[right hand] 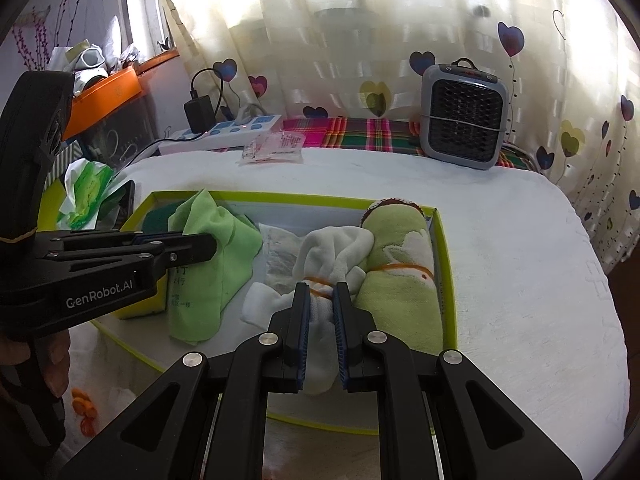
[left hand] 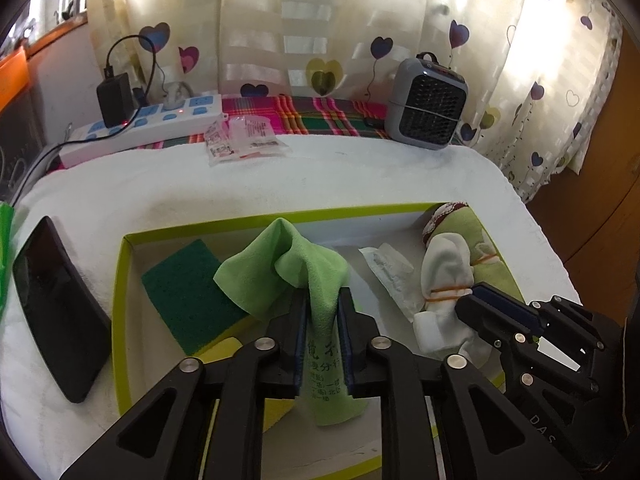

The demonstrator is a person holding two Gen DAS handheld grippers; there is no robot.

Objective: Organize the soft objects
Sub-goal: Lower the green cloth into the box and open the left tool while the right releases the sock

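Note:
A yellow-green box [left hand: 120, 280] [right hand: 444, 256] lies on the white cover. My left gripper [left hand: 323, 300] is shut on a light green cloth [left hand: 288, 264] [right hand: 216, 248] over the box's middle. My right gripper [right hand: 321, 294] is shut on a white cloth bundle tied with an orange band [right hand: 336, 252] [left hand: 448, 272], inside the box. A rolled green towel [right hand: 400, 264] [left hand: 476, 240] lies along the box's right wall. A green scouring sponge [left hand: 188, 288] lies at the left of the box, and a clear plastic packet [left hand: 388, 268] [right hand: 282, 252] in the middle.
A black phone [left hand: 56, 304] lies left of the box. A power strip [left hand: 152, 124], small packets [left hand: 244, 138] and a grey fan heater [left hand: 428, 104] [right hand: 464, 116] stand at the back by the curtain. A tissue pack [right hand: 86, 192] is at the left.

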